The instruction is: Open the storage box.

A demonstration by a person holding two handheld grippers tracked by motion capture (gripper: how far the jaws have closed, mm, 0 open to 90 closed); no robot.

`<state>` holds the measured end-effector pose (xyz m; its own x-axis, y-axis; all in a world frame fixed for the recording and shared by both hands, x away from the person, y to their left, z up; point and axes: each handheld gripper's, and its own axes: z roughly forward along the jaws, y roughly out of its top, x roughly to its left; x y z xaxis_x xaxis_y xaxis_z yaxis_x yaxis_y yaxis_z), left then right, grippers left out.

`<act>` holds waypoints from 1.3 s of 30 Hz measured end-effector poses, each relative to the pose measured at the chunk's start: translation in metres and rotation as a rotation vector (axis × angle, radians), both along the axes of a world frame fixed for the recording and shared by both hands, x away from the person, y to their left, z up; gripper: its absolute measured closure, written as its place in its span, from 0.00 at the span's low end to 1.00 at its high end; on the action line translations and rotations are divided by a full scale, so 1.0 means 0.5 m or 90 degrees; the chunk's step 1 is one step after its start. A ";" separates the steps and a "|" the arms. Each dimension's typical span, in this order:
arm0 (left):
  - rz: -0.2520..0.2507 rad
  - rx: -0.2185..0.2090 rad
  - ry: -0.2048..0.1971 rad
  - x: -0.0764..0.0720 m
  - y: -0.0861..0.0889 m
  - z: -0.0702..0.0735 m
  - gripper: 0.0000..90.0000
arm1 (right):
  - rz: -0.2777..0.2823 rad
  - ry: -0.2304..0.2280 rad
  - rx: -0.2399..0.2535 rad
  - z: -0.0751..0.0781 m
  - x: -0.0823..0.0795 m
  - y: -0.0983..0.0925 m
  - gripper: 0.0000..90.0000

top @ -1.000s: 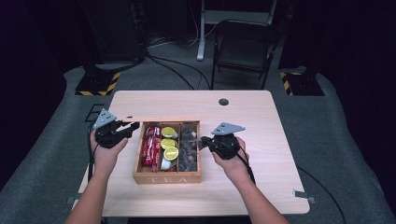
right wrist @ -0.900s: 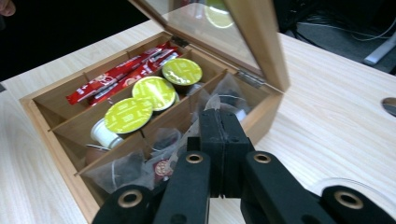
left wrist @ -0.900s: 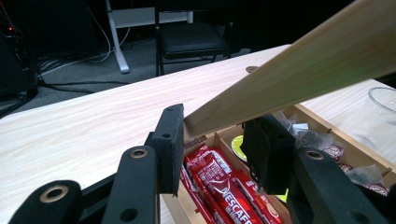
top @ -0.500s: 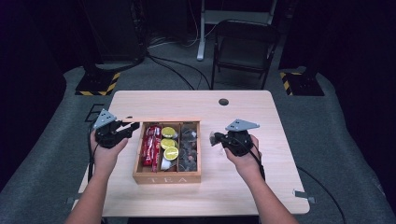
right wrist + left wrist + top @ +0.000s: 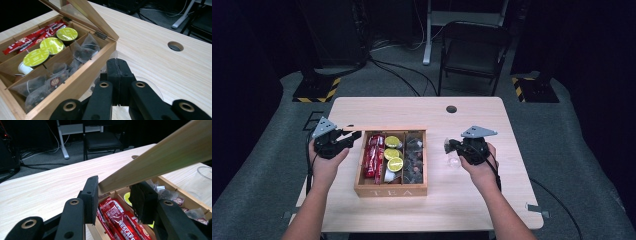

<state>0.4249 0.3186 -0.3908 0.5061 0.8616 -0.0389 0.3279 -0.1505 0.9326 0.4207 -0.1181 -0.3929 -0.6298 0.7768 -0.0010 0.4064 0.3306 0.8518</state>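
Tea bag (image 5: 447, 146) pinched in the shut right gripper (image 5: 455, 148) has left the box (image 5: 390, 190), whose lid (image 5: 160, 160) the left gripper (image 5: 115, 195) clamps open.

Right gripper (image 5: 451, 148), jaws pressed together on a clear tea bag (image 5: 447, 145), moved rightward from the open wooden tea box (image 5: 390, 190), now over bare tabletop.

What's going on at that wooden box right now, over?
Left gripper clamped on raised wooden lid. Right gripper shut on small tea bag, beside bamboo tea box. Nothing obstructing.
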 end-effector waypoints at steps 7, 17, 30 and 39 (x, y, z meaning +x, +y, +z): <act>0.002 0.002 0.001 -0.002 -0.001 -0.001 0.65 | -0.020 0.007 -0.004 -0.005 0.011 -0.008 1.00; 0.001 0.006 0.002 -0.005 -0.001 -0.003 0.65 | -0.040 0.018 -0.016 -0.026 0.033 -0.018 1.00; 0.001 0.005 0.003 -0.005 -0.001 -0.002 0.65 | -0.058 0.037 -0.020 -0.057 0.043 -0.027 1.00; -0.001 0.006 0.003 -0.005 -0.001 -0.002 0.65 | -0.060 0.047 -0.027 -0.068 0.051 -0.022 1.00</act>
